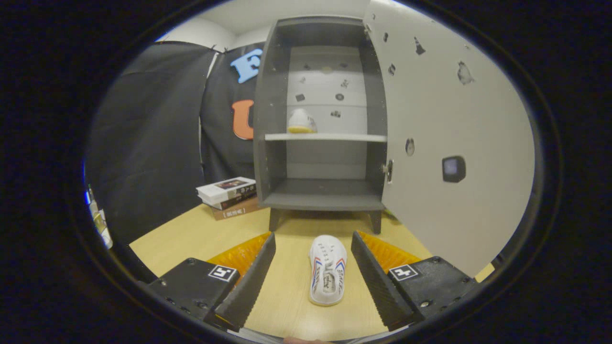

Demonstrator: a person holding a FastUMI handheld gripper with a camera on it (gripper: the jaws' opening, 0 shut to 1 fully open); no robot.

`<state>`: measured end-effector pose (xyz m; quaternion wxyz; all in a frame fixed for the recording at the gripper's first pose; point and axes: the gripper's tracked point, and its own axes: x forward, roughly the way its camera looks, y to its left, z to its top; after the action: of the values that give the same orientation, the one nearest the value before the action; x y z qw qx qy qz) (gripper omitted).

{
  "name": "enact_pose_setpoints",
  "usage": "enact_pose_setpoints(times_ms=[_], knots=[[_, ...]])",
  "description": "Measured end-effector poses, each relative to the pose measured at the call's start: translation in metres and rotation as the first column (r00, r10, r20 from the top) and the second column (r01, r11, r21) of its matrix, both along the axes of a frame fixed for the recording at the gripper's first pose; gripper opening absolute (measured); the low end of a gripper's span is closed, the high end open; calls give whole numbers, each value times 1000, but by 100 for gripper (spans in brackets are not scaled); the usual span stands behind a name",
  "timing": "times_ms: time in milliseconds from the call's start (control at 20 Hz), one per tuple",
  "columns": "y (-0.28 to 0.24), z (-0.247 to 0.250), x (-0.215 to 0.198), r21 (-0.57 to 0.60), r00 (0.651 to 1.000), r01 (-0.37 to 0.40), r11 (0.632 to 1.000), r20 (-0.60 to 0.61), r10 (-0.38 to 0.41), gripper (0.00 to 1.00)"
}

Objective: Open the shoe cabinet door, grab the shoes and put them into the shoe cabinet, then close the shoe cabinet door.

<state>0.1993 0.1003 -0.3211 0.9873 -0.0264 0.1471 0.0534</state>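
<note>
The grey shoe cabinet (267, 119) stands ahead on the wooden table, its white door (444, 143) swung wide open to the right. One white shoe (301, 121) with a yellow sole rests on the cabinet's middle shelf (344, 137). A second white shoe (327, 269) with red and blue stripes lies on the table between my fingers, toe pointing at the cabinet. My gripper (313, 246) is open, its black ribbed fingers (253, 272) standing either side of this shoe without touching it.
A stack of books (228, 193) sits on the table (191, 239) left of the cabinet's legs. The cabinet's bottom shelf (325, 191) is bare. Black cloth walls the booth on the left. The open door reaches forward along the right side.
</note>
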Motion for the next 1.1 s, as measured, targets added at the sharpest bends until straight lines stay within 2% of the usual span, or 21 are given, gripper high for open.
enact_pose_setpoints(times_ms=[200, 400, 600, 650, 800, 900, 1000, 1100], knots=[[2, -63, 25, 8, 989, 12, 1000, -149, -10, 100], [2, -101, 39, 2, 976, 46, 999, -215, -45, 99], [-3, -109, 47, -20, 977, 97, 995, -190, -99, 91], [1, -112, 49, -7, 975, 94, 996, -201, -93, 82], [10, -125, 59, 19, 967, 67, 998, -249, -60, 77], [0, -127, 79, 44, 968, 122, 992, -226, -110, 74], [-11, -133, 92, 80, 955, 206, 975, -232, -183, 54], [-7, -130, 98, 131, 954, 219, 967, -237, -184, 34]])
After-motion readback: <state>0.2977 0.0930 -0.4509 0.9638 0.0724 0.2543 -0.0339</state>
